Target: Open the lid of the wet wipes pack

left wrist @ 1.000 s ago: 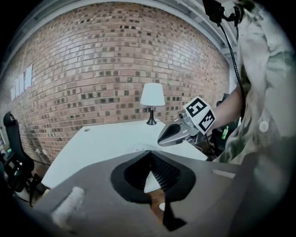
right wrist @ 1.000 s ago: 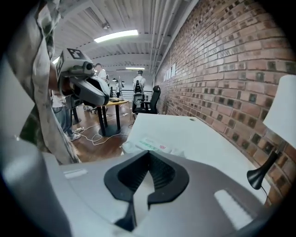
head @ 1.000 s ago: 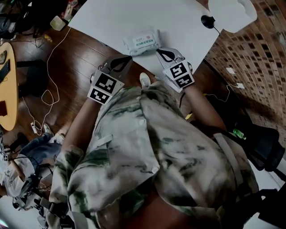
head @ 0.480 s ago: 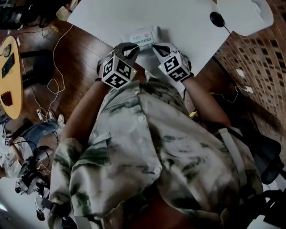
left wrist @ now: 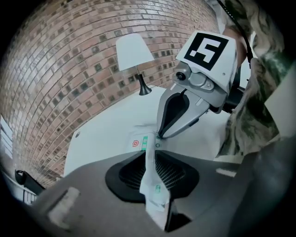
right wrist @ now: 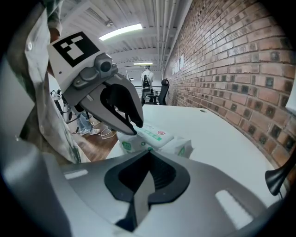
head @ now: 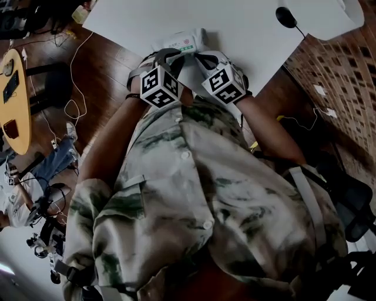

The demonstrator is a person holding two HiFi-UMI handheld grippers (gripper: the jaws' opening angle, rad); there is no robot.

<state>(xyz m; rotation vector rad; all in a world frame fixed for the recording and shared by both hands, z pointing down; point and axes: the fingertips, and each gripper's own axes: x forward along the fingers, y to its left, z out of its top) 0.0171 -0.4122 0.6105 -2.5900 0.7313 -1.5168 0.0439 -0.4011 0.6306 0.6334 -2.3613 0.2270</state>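
Note:
The wet wipes pack (head: 179,41) is white with a green and red label and lies near the front edge of the white table (head: 247,35). My left gripper (head: 167,54) is shut on the pack's near left end; in the left gripper view (left wrist: 150,155) a white fold of the pack (left wrist: 155,185) runs between its jaws. My right gripper (head: 200,58) meets the pack from the right. In the right gripper view (right wrist: 148,155) a pale sliver of wrapper sits in the shut jaws, with the rest of the pack (right wrist: 155,136) just beyond. The two gripper tips nearly touch.
A white-shaded lamp (left wrist: 134,53) stands at the table's far right, its black base (head: 286,16) on the top. Left of the table is wood floor with a white cable (head: 73,106) and a round yellow table (head: 12,100). A brick wall (right wrist: 240,65) borders the right.
Both grippers have moved forward from the table's front edge onto the pack and now grip its near side. The pack has shifted slightly.

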